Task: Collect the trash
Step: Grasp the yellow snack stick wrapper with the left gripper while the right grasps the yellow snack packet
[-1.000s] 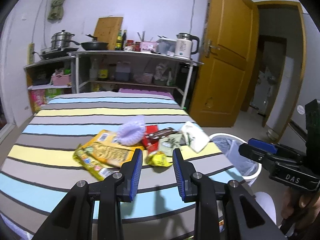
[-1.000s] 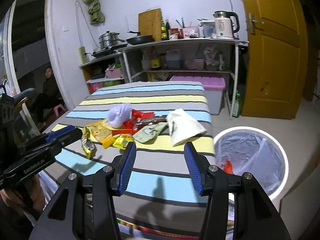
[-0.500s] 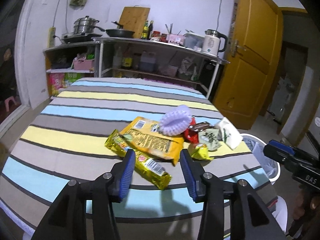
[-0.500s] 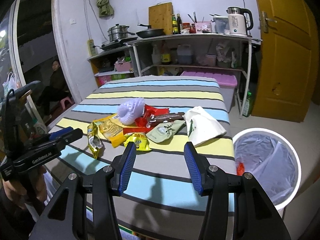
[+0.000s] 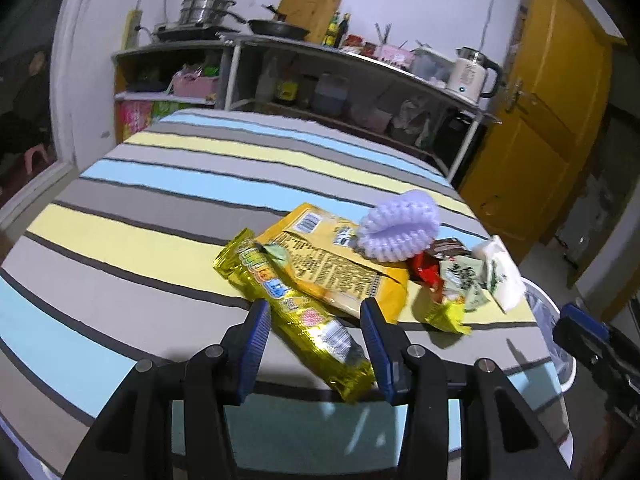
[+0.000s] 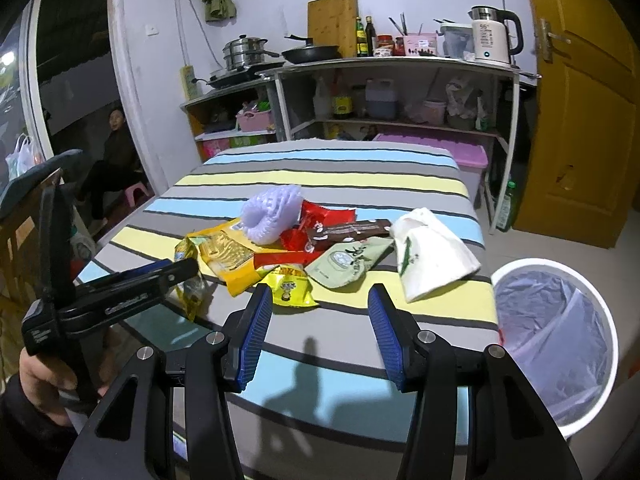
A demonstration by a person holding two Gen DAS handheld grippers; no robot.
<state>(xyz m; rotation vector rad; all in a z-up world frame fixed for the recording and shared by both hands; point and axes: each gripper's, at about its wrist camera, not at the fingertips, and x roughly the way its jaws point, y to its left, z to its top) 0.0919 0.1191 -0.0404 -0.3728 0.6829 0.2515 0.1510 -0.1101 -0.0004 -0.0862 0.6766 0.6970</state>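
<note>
Between wide-open left tongs point(image 5: 316, 322): gold wrapper point(image 5: 296, 312), ungripped.

A lived-in one-room home — a striped bed point(image 6: 328, 168) beside open kitchen shelves point(image 6: 400, 68) carrying a steamer pot point(image 6: 245, 52), frying pan point(image 6: 311, 53), sauce bottles point(image 6: 366, 36) and an electric kettle point(image 6: 493, 36) — near a wooden door point(image 6: 588, 96).

White walls point(image 6: 264, 4) close the room; a metal shelf unit point(image 6: 396, 68) against the back wall carries a kettle point(image 6: 494, 36), a frying pan point(image 6: 312, 53) and a wooden cutting board point(image 6: 332, 24); a yellow-brown door point(image 6: 580, 100) stands to the right; a striped cloth covers the counter point(image 5: 200, 184); the floor point(image 6: 560, 250) is pale tile.
</note>
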